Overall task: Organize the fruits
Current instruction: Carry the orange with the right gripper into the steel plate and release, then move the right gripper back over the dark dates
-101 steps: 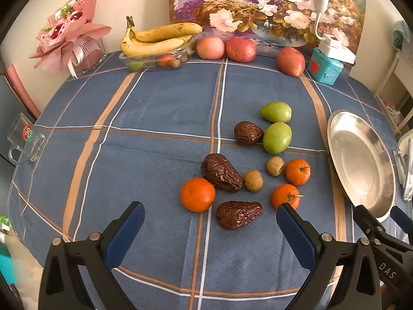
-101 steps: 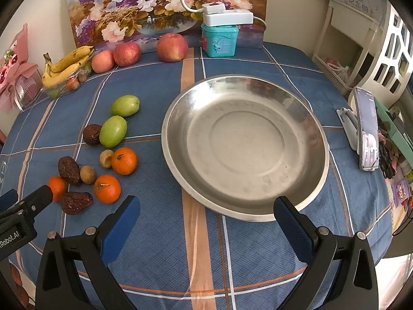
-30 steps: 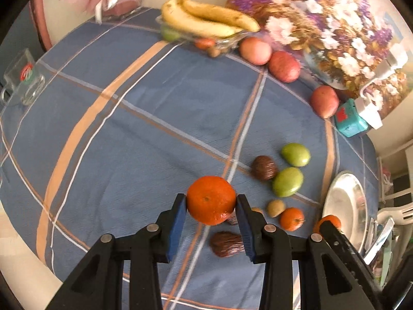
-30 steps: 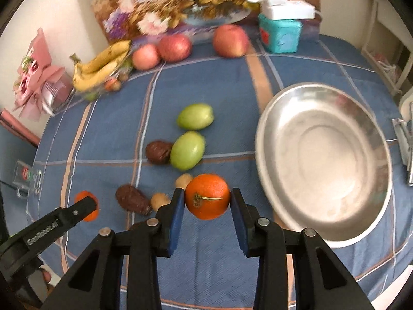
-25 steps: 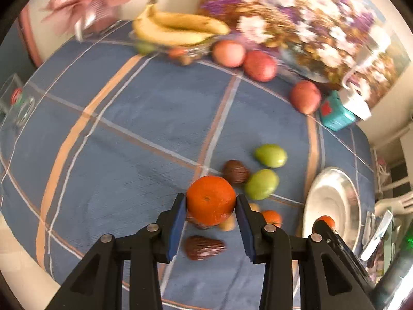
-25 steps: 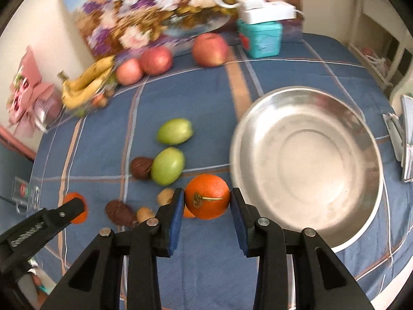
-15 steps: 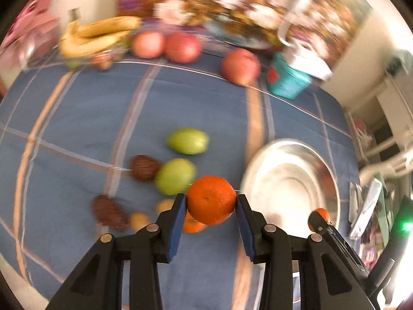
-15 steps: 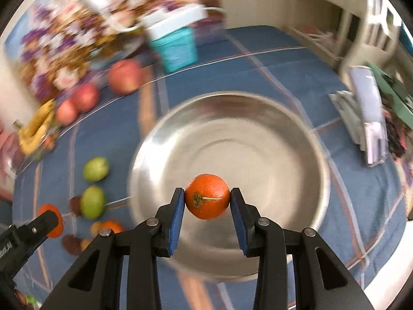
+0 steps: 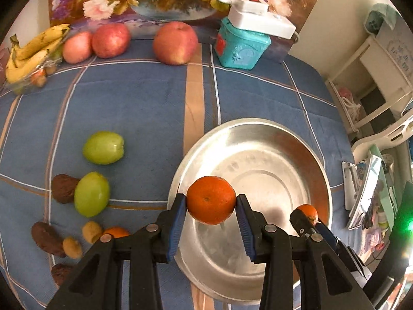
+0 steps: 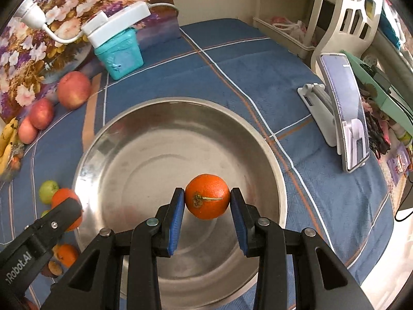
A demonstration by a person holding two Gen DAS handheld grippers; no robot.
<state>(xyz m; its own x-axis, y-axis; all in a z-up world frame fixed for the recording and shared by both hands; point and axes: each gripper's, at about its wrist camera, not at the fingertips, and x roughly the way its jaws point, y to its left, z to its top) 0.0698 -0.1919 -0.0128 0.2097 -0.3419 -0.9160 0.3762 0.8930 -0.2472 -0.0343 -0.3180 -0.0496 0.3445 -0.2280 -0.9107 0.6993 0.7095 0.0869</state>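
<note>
My left gripper (image 9: 210, 206) holds an orange (image 9: 211, 199) between its blue pads over the near left rim of the steel bowl (image 9: 258, 122). Its jaws are opening, with the pads still against the fruit. My right gripper (image 10: 207, 200) is shut on a smaller orange with a stem (image 10: 207, 195), above the bowl's (image 10: 180, 100) near middle. In the left wrist view the right gripper (image 9: 304, 215) shows at the bowl's right side. The right wrist view has the left gripper (image 10: 64, 213) at the bowl's left rim. Nothing lies in the bowl.
Left of the bowl lie two green fruits (image 9: 103, 147), brown dates (image 9: 62, 188), small brown fruits (image 9: 90, 231) and one more orange (image 9: 116, 232). Apples (image 9: 175, 42), bananas (image 9: 28, 51) and a teal box (image 9: 241, 46) line the back. A phone on a stand (image 10: 343, 118) is at the right.
Both grippers, open and empty at first, have closed on oranges. Over the last second they carried them right, from the fruit cluster to above the bowl.
</note>
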